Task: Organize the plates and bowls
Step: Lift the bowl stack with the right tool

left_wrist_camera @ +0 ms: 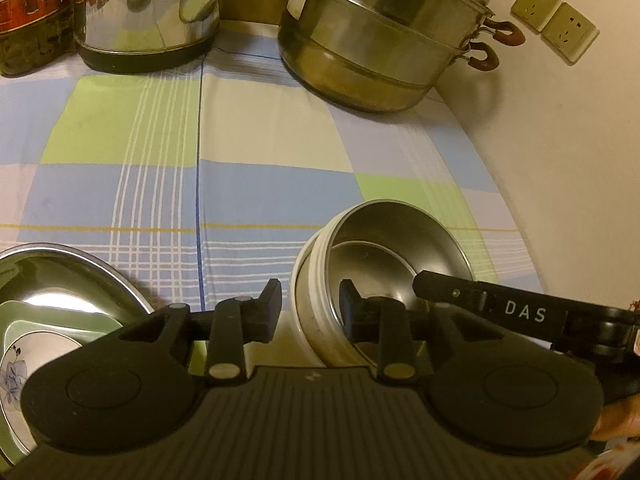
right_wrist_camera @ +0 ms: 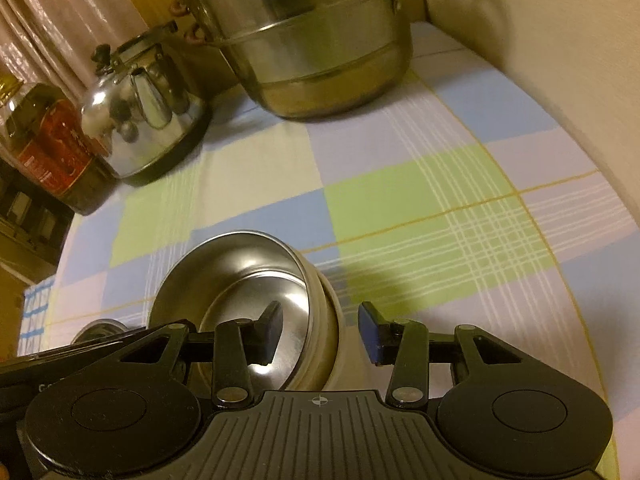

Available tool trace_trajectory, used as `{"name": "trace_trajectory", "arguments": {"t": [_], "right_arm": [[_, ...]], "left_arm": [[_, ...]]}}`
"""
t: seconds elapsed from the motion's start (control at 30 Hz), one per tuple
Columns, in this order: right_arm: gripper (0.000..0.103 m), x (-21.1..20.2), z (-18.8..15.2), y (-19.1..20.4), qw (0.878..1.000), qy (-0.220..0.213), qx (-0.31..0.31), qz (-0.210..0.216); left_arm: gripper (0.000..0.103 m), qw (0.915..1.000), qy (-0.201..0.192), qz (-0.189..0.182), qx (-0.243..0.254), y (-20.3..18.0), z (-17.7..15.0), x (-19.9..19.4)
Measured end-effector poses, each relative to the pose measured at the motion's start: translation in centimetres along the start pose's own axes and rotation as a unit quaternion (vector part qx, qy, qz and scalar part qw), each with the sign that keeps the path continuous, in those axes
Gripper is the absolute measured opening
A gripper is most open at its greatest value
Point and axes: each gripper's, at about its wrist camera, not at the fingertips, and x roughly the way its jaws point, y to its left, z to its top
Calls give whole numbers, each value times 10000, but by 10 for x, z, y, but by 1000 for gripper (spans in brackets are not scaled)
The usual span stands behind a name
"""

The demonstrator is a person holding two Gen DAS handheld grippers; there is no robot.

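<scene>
Both grippers straddle the rim of the steel bowl (left_wrist_camera: 380,256), which sits tilted on the checked cloth (left_wrist_camera: 240,152); the left gripper (left_wrist_camera: 310,308) and right gripper (right_wrist_camera: 318,330) each have fingers apart, clamping nothing; this looks like the grasping step; next, one probably closes, then lifts toward the stacked dishes (left_wrist_camera: 36,320) nearby.

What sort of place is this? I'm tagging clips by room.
Probably a home kitchen or dining corner: a tiered steel steamer pot, a kettle and a cooking oil bottle stand on a checked tablecloth by wall sockets.
</scene>
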Motion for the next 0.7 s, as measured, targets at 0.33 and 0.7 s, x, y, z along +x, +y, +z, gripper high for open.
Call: {"name": "trace_trajectory", "arguments": {"t": [0.33, 0.7], "right_arm": [[24, 12, 8, -7, 9988, 375, -278, 137], [21, 11, 8, -10, 9941, 818, -521, 483]], "left_arm": [[25, 9994, -94, 285, -179, -10, -7, 1], [24, 9960, -122, 681, -573, -13, -29, -15]]}}
